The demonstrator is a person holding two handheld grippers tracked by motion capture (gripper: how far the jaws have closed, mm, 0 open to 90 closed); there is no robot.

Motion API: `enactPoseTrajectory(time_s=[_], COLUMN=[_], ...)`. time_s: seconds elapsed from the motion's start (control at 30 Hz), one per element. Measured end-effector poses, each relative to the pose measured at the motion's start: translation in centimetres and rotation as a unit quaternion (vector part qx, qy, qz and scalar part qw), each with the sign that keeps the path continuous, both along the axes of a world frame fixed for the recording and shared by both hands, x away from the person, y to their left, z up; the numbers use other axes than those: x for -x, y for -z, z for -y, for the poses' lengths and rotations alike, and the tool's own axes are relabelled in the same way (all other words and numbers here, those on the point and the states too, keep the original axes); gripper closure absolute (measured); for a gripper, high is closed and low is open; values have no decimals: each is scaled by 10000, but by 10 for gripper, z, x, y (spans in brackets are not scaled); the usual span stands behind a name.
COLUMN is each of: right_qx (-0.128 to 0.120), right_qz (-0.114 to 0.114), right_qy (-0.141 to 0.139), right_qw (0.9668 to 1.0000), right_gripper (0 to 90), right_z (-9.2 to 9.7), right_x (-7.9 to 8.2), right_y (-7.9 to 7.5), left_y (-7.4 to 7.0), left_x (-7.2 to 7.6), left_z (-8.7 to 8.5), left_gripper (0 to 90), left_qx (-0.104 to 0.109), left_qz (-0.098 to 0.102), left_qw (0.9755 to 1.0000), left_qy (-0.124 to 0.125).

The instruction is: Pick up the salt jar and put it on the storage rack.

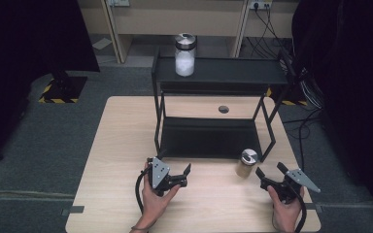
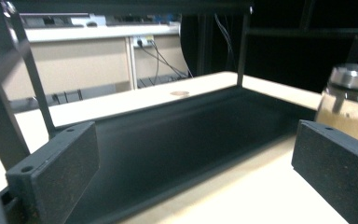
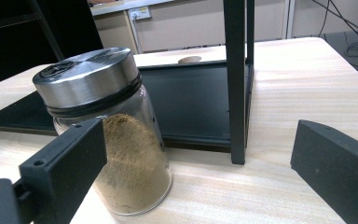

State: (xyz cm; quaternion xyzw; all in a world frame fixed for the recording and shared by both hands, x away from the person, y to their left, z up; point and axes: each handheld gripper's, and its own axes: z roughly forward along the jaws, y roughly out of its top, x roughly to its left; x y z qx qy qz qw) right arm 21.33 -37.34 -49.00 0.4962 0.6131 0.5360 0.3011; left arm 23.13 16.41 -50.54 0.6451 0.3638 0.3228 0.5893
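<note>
A glass jar of tan powder with a steel lid stands upright on the wooden table, just in front of the black rack's right front leg. My right gripper is open, a little to the jar's right, and its left jaw overlaps the jar in its own view. My left gripper is open too, facing the rack's lower shelf, with the tan jar off to its right. A second jar of white powder stands on the rack's top shelf.
The black two-tier rack takes up the table's middle and back. A round cable hole sits in the tabletop behind it. Bare tabletop lies left of the rack. Desks and cables stand beyond the table.
</note>
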Motion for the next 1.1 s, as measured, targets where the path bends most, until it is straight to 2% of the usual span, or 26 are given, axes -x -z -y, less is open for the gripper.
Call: enactPoseTrajectory(time_s=[0.17,0.37,0.67,1.1], right_qx=[11,12,37,63], right_qz=[10,8,17,12], right_qy=[-1,-6,-13,-6], right_qw=[10000,10000,10000,10000], right_gripper=[36,36,36,36], right_z=[0,0,-1,-2], right_x=[0,0,0,0], right_y=[0,0,0,0], left_y=[5,9,10,10], left_x=[-2,-4,-4,-5], left_z=[-2,-1,-2,2], left_gripper=[2,2,3,3], left_qx=[53,6,114,116], left_qz=[-241,-388,-421,-419], left_qw=[9997,9992,9990,9990], left_qy=[60,101,87,136])
